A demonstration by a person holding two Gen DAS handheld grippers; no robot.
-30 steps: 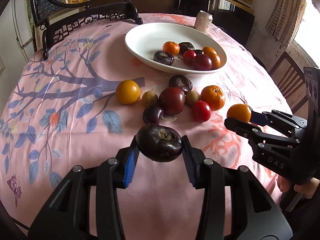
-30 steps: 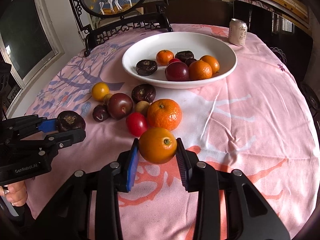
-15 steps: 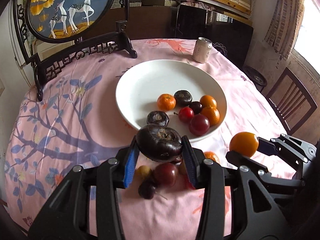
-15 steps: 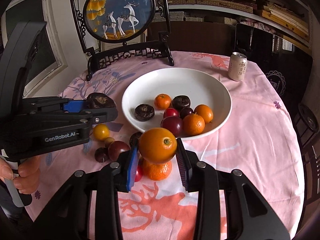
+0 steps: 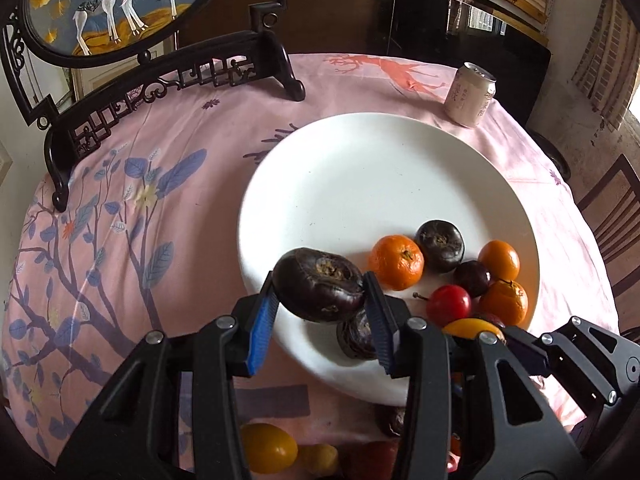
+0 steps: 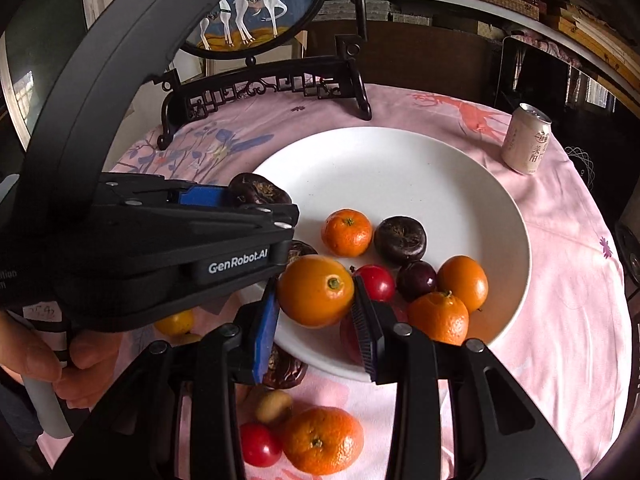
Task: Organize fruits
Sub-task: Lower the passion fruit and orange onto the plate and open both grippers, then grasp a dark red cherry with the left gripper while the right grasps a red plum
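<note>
Pink-clothed tabletop (image 5: 168, 152) is carrying a white plate (image 5: 360, 168) being filled; the left hand-held gripper (image 5: 320, 316) is clamping a dark fruit (image 5: 320, 285) over its near rim. Seen from the right, the right hand-held gripper (image 6: 316, 330) is gripping an orange (image 6: 315, 290) over the plate (image 6: 400, 168), while loose fruits (image 6: 320, 444) are waiting outside.

Dark purple fruit (image 5: 320, 286) and orange (image 6: 316, 291) held above white plate (image 5: 360, 184) of fruit.

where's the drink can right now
The drink can stands upright on the pink tablecloth at the far right of the table, just beyond the white plate; it appears upper right in both wrist views.
</note>
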